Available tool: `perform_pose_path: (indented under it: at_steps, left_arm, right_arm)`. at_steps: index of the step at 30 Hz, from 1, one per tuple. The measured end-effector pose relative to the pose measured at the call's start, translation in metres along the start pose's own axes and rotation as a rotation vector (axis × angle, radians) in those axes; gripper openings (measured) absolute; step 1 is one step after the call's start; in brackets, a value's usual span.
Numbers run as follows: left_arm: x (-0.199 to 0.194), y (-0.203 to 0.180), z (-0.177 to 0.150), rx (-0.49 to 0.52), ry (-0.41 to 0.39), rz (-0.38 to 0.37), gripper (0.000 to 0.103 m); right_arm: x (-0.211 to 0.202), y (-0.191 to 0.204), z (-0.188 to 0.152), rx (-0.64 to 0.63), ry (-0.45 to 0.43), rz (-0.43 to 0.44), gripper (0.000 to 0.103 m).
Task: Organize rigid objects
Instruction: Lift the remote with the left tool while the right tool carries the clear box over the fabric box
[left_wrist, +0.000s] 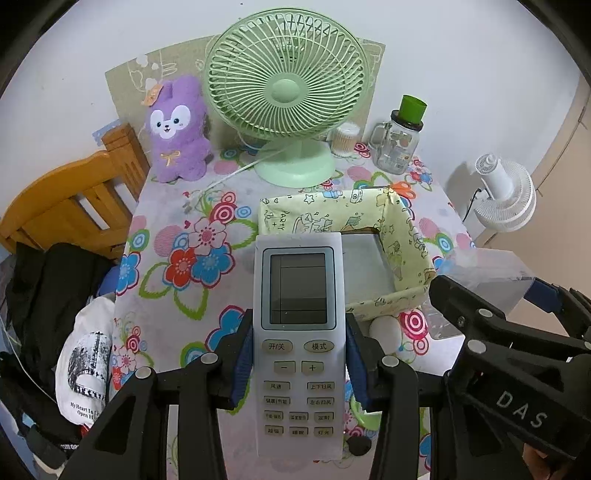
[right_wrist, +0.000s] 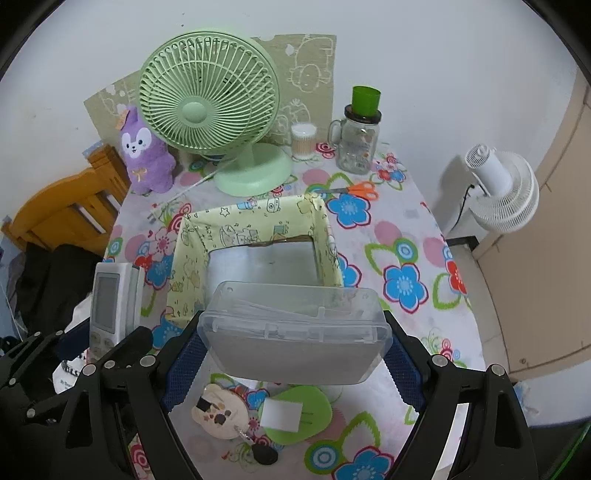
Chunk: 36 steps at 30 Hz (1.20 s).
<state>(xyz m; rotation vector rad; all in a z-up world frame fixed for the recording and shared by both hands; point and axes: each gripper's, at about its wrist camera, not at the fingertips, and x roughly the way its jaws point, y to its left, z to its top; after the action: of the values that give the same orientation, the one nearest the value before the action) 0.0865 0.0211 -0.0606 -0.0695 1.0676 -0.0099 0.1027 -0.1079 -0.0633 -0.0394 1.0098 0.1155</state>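
Remote control (left_wrist: 298, 343) buttons carry Chinese characters; gripper arm (left_wrist: 517, 398) reads "DAS".

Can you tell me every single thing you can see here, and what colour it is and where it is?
remote control: 1, white, held in left gripper
plastic case: 1, clear, held in right gripper
fabric box: 1, yellow, table middle
desk fan: 1, green, table back
plush toy: 1, purple, back left
scissors: 1, orange, behind box
glass mug: 1, clear, back right
left gripper: 1, black, jaws gripping
right gripper: 1, black, jaws gripping
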Motion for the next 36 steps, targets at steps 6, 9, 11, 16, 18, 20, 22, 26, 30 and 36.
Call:
perform_pose_path:
  at_steps: [6, 9, 11, 16, 18, 20, 22, 26, 30, 36]
  left_arm:
    - [0.010, -0.003, 0.009, -0.019, 0.006, 0.007, 0.045]
    - [0.016, -0.004, 0.014, -0.026, 0.012, 0.011, 0.045]
    - [0.020, -0.004, 0.017, -0.032, 0.015, 0.013, 0.045]
    - [0.028, -0.003, 0.025, -0.047, 0.021, 0.017, 0.045]
    - [0.031, -0.003, 0.028, -0.052, 0.022, 0.022, 0.045]
    - [0.034, -0.003, 0.032, -0.053, 0.023, 0.027, 0.045]
    - [0.037, -0.004, 0.035, -0.052, 0.024, 0.028, 0.045]
    - [0.044, -0.007, 0.039, -0.056, 0.029, 0.029, 0.045]
    - [0.051, -0.009, 0.043, -0.060, 0.036, 0.032, 0.045]
    - [0.067, -0.009, 0.047, -0.073, 0.057, 0.033, 0.045]
  right_arm:
    - [0.010, -0.003, 0.011, -0.020, 0.010, 0.015, 0.089]
    - [0.018, -0.003, 0.017, -0.030, 0.016, 0.020, 0.089]
    - [0.021, -0.003, 0.021, -0.034, 0.017, 0.024, 0.089]
    - [0.030, -0.002, 0.030, -0.036, 0.022, 0.035, 0.089]
    - [0.034, -0.002, 0.034, -0.035, 0.026, 0.044, 0.089]
    - [0.037, -0.002, 0.037, -0.039, 0.028, 0.048, 0.089]
    - [0.040, -0.002, 0.040, -0.044, 0.031, 0.052, 0.089]
    - [0.047, -0.003, 0.046, -0.053, 0.037, 0.056, 0.089]
    - [0.055, -0.006, 0.050, -0.057, 0.049, 0.059, 0.089]
    - [0.070, -0.011, 0.056, -0.068, 0.070, 0.059, 0.089]
